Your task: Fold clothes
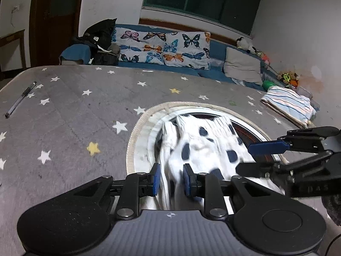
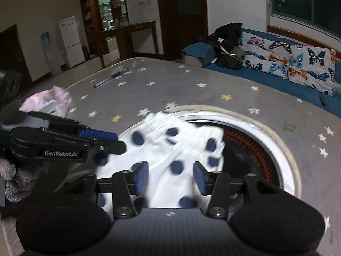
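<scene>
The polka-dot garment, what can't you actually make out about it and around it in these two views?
- Polka-dot garment: motion-blurred in both views, so its type and fold state are unclear; its near end is hidden behind the left claw.
- Round opening in the table: the garment covers part of it.
- Right claw: open over the garment, contact unclear.
- Pink item, right wrist view: blurred, partly hidden by the left claw.

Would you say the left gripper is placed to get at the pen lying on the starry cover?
Probably not as it stands: the left gripper straddles the polka-dot garment, while the pen lies far off to its left, though nothing blocks the cover between.
</scene>
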A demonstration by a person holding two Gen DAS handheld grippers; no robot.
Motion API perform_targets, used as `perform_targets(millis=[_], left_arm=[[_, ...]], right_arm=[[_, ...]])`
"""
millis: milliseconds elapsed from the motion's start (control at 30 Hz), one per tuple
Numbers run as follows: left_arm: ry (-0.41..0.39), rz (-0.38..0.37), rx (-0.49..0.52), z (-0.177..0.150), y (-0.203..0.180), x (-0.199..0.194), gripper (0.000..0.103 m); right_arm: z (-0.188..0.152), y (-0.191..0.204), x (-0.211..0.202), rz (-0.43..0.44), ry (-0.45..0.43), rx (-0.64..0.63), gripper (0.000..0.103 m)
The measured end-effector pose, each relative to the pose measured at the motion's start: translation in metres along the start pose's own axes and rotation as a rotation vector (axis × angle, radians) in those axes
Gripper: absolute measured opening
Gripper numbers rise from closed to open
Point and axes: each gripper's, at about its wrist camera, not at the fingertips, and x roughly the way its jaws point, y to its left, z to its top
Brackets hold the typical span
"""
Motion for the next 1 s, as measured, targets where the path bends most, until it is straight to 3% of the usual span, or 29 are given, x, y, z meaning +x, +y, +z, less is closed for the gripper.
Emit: perform_targets(millis=[67,167,433,567,1000], left_arm=[[-0.004,0.005,0.006,-0.005,-0.003,-0.007,0.044],[-0.009,0.004,0.012,-0.011,-0.006,-0.017,0.049],[0.004,0.016,0.015,-0.028,-0.013,-0.031,0.061],[0.009,0.024,0.012,-0.036,-0.017,-0.036,0.068],[-0.009,0.048,-0.005,-0.054,-0.021,-0.059,0.085]], right_arm=[[-0.007,0.010,-0.005,0.008,0.004,-0.016,0.057],[-0.017,0.022,-0.014,0.016,0.002,-0.022,0.070],[-0.043,0.040,-0.035,0.016,-0.024,-0.014,0.085],[-0.053,0.046,-0.043,-0.006,-0.046,-0.011,0.100],[-0.077,0.066,-0.070,-0.047,-0.105,-0.068,0.103]])
